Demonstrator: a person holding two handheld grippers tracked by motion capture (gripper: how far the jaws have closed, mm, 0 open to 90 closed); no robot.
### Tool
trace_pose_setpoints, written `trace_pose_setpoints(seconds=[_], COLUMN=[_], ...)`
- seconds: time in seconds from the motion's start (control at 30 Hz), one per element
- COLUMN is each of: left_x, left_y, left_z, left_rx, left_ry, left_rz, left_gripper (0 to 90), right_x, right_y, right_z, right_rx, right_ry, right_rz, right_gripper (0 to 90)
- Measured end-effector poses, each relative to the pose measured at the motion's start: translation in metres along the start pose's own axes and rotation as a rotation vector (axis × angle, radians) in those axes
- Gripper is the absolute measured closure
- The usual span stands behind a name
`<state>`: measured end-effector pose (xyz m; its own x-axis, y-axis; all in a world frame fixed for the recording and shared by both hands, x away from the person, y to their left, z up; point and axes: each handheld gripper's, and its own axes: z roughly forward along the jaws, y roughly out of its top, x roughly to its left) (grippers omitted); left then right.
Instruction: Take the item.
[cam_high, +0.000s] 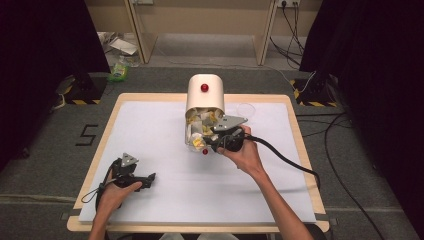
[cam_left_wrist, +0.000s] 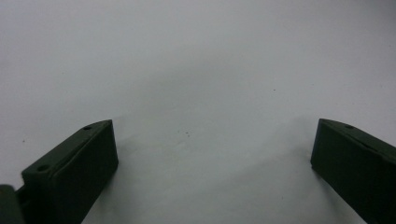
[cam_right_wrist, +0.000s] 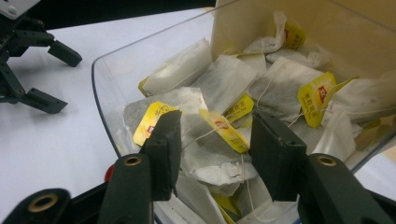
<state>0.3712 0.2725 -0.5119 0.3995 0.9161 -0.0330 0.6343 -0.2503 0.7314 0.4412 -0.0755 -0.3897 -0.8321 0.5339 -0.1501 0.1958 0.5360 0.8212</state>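
A cream tea-bag box (cam_high: 205, 92) with a red knob stands at the back middle of the table. Its clear front tray (cam_high: 192, 131) tilts open toward me, full of tea bags with yellow tags. My right gripper (cam_high: 209, 144) reaches into the tray (cam_right_wrist: 100, 93). Its jaws (cam_right_wrist: 215, 135) are partly closed, one on each side of a tea bag (cam_right_wrist: 210, 161) whose yellow tag lies between them. My left gripper (cam_high: 149, 180) rests on the white sheet at the front left, wide open with nothing between its jaws (cam_left_wrist: 212, 140). It also shows far left in the right gripper view (cam_right_wrist: 63, 79).
A white sheet (cam_high: 200, 190) covers the wooden table (cam_high: 295, 125). A small clear cup (cam_high: 246, 109) lies just right of the box. The right gripper's black cable (cam_high: 295, 165) trails off the table's right side. A red knob (cam_high: 205, 151) sits at the tray's lower edge.
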Motion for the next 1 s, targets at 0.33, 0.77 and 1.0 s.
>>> trace_pose_setpoints(seconds=[0.33, 0.77, 1.0], left_x=[0.000, 0.000, 0.000], left_y=[0.000, 0.000, 0.000], left_z=[0.000, 0.000, 0.000], left_rx=[0.000, 0.001, 0.000], left_ry=[0.000, 0.001, 0.001], left_rz=[0.000, 0.000, 0.000], left_gripper=[0.0, 0.0, 0.0], right_x=[0.001, -0.005, -0.005], right_y=[0.000, 0.010, 0.014], right_z=[-0.001, -0.021, -0.030], right_rx=[-0.016, -0.133, -0.159], right_ry=[0.005, -0.018, -0.015], right_rz=[0.010, 0.005, 0.003], right_gripper=[87.9, 90.0, 90.0])
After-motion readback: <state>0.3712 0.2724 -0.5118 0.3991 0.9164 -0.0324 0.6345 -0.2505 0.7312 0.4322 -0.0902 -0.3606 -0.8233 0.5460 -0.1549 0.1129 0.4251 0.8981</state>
